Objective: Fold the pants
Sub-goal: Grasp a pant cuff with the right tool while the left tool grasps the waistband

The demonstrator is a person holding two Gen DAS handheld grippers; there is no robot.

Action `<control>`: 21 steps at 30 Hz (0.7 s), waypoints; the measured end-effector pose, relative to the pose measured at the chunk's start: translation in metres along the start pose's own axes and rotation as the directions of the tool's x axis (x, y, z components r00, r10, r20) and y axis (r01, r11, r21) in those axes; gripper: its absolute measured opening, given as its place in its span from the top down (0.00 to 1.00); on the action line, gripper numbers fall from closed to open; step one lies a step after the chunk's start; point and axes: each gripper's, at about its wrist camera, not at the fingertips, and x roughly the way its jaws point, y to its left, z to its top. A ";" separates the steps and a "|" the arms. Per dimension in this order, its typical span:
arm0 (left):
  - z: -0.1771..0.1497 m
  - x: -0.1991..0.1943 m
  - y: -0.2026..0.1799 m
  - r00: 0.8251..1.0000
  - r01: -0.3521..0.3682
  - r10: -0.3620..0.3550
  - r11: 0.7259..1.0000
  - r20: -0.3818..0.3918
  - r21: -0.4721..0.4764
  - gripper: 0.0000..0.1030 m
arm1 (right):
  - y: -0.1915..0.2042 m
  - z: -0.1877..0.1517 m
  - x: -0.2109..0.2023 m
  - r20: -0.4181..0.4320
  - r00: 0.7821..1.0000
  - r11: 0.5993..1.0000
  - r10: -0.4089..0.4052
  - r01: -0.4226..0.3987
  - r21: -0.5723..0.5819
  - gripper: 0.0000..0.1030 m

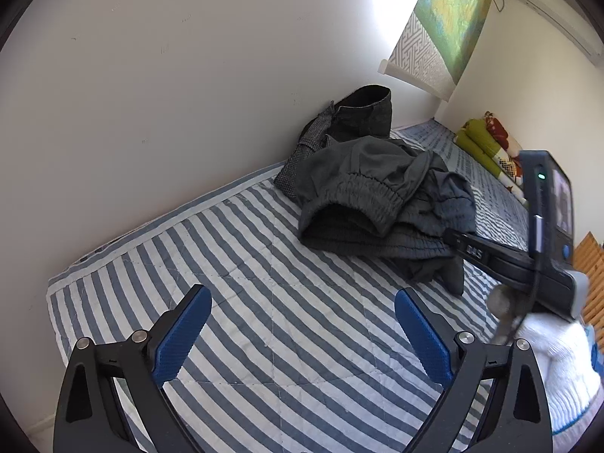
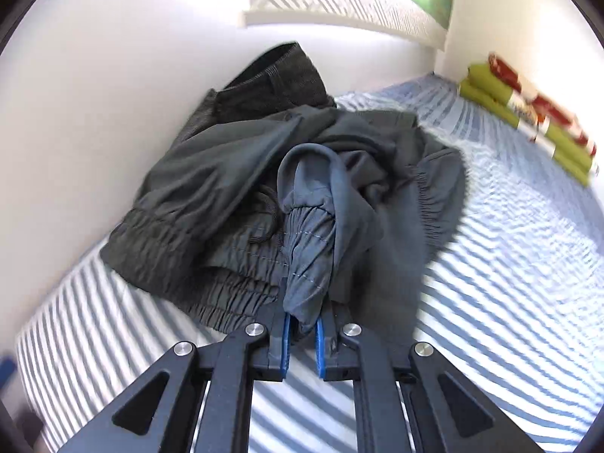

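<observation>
Right wrist view puts the right gripper [image 2: 302,334] low at the near edge of the clothes heap, its blue pads pinched together on a bunched fold of the dark grey elastic-waisted fabric pants [image 2: 287,204]. The strip of gathered cloth caught between them runs straight ahead from the jaws, up and away into the crumpled pile, so the garment's mass lies directly forward of this gripper, along its own pointing line. Any pull back toward the person would, I judge, draw that strip out lengthwise and begin to unravel the heap.

From the left wrist view, the left gripper [image 1: 302,334] hovers with its blue pads spread wide, nothing between them, over bare stripes of the blue-and-white striped quilted bed cover [image 1: 234,264]. The pants [image 1: 381,204] sit ahead of it and to its right, well apart, with the open elastic waistband facing roughly toward this camera. The right gripper's black body [image 1: 502,260] reaches in from the right edge and touches the heap's near right side, so the right hand is plainly the nearer of the two.

Behind the pants, against the white wall, lies a second darker speckled garment [image 1: 351,117], touching the heap; which parts overlap is hard to tell. The pants are not yet spread flat, so folding has hardly begun.
</observation>
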 end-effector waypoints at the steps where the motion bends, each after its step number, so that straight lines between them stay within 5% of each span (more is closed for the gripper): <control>1: -0.001 0.000 -0.001 1.000 0.006 -0.006 1.000 -0.003 0.002 0.04 | -0.008 -0.007 -0.012 -0.001 1.000 1.000 0.010 -0.010 0.003 0.92; 10: -0.024 -0.003 -0.036 0.986 0.155 -0.152 0.987 -0.064 0.036 0.05 | -0.080 -0.080 -0.102 -0.021 0.999 0.994 -0.034 0.036 0.103 0.92; 14: -0.050 -0.009 -0.085 0.956 0.276 -0.261 0.956 -0.135 0.105 0.05 | -0.110 -0.118 -0.139 -0.026 0.998 0.989 -0.053 0.057 0.139 0.92; 18: -0.086 -0.008 -0.143 0.903 0.395 -0.350 0.905 -0.249 0.161 0.05 | -0.134 -0.159 -0.167 -0.057 0.996 0.981 -0.065 0.074 0.179 0.92; 21: -0.115 -0.002 -0.183 0.902 0.391 -0.312 0.883 -0.297 0.259 0.05 | -0.154 -0.187 -0.186 -0.064 0.994 0.974 -0.092 0.103 0.204 0.92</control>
